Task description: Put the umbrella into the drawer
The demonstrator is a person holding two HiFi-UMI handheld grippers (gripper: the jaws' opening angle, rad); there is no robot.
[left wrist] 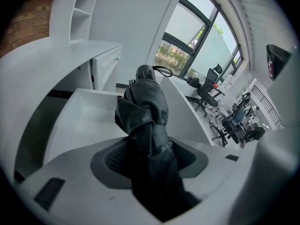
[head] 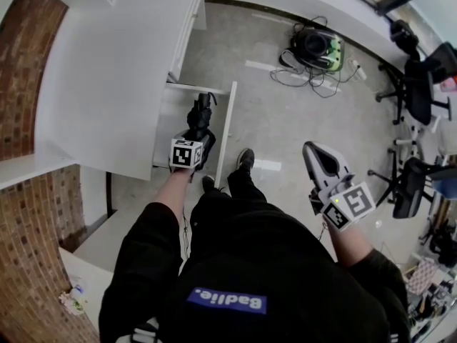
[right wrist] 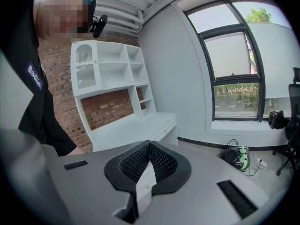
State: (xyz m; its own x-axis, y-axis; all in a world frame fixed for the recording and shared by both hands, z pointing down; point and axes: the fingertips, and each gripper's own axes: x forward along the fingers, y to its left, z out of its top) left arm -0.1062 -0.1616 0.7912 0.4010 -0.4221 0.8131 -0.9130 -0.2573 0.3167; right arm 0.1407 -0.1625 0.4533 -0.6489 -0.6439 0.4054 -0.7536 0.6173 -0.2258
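A black folded umbrella [head: 201, 114] hangs over the open drawer [head: 171, 120] of the white desk, its handle end pointing away from me. My left gripper [head: 199, 136] is shut on the umbrella's lower fabric part. In the left gripper view the umbrella [left wrist: 145, 109] runs out from between the pads [left wrist: 117, 159], with the drawer's white bottom [left wrist: 86, 118] just beneath it. My right gripper [head: 315, 153] is off to the right over the floor, holding nothing. In the right gripper view its gripper [right wrist: 150, 145] has the pads meeting at the tips.
The drawer's front panel [head: 227, 131] stands out toward my feet [head: 245, 159]. The white desk top [head: 107, 70] runs along a brick wall [head: 28, 213]. A green-black device with cables [head: 318, 48] lies on the floor, and office chairs [head: 421, 84] stand at the right.
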